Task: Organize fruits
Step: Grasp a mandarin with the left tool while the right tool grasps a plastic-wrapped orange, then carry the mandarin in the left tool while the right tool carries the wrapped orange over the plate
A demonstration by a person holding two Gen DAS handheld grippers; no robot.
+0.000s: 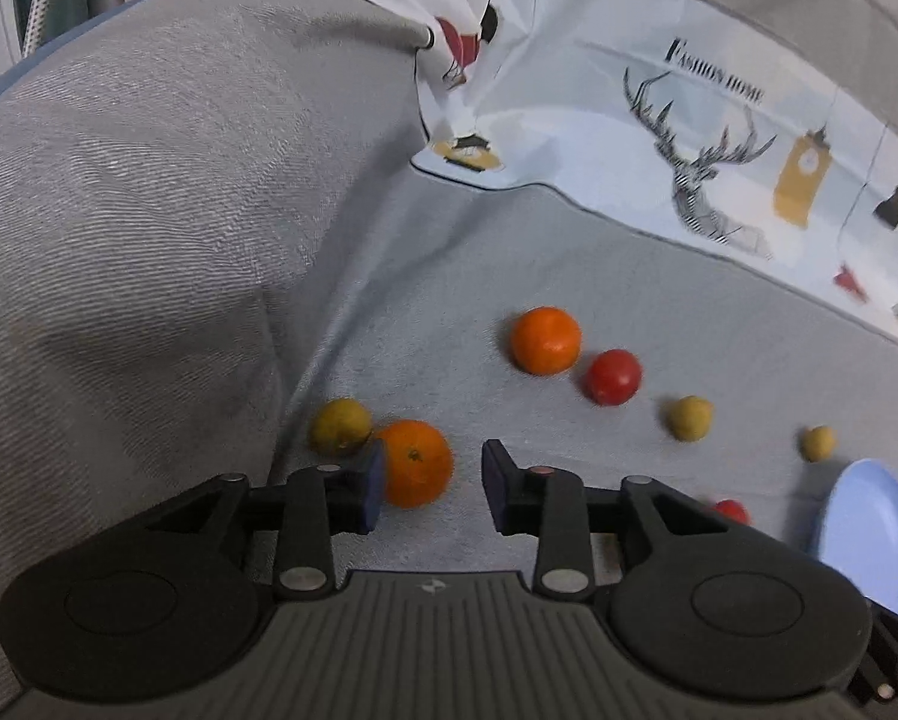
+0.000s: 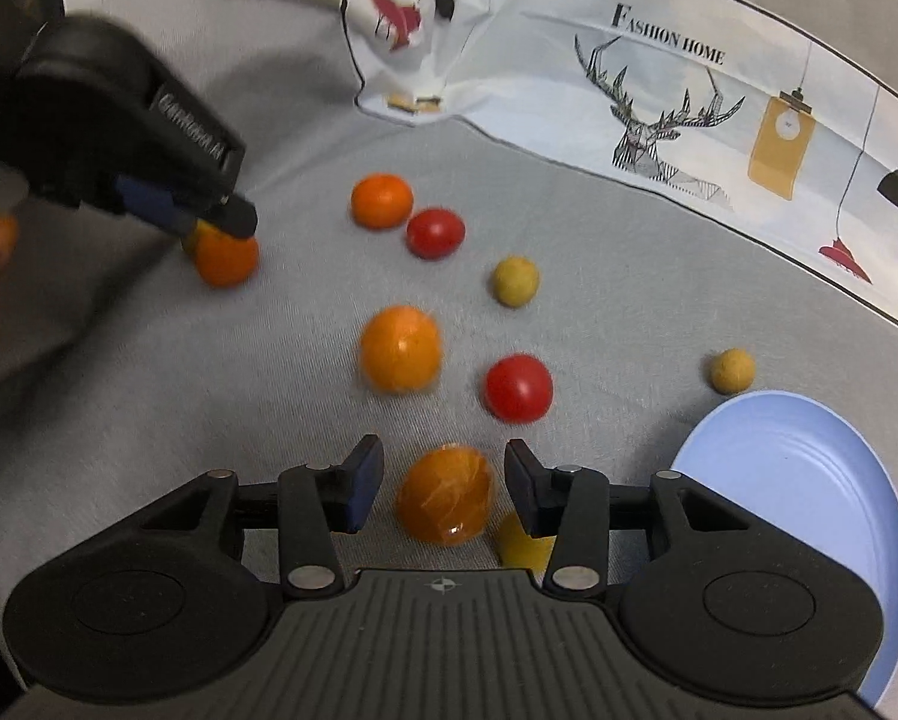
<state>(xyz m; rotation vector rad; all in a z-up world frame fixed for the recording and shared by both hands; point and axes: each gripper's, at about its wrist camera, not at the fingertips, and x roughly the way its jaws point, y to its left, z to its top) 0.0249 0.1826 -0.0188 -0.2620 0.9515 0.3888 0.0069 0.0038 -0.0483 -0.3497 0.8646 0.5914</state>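
Both grippers gape around oranges: right gripper [image 2: 443, 483], left gripper [image 1: 431, 483]; cloth [image 2: 658, 78] reads "FASHION HOME"

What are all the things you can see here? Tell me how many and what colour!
oranges: four, orange, spread over the grey fabric
tomatoes: two, red, middle
yellowish fruits: four, scattered
plate: one, light blue, right side, nothing on it
printed cloth: one, white with a deer, at the back
grey fabric: one, under everything
left gripper: one, black, open at an orange
right gripper: one, black, open around the nearest orange
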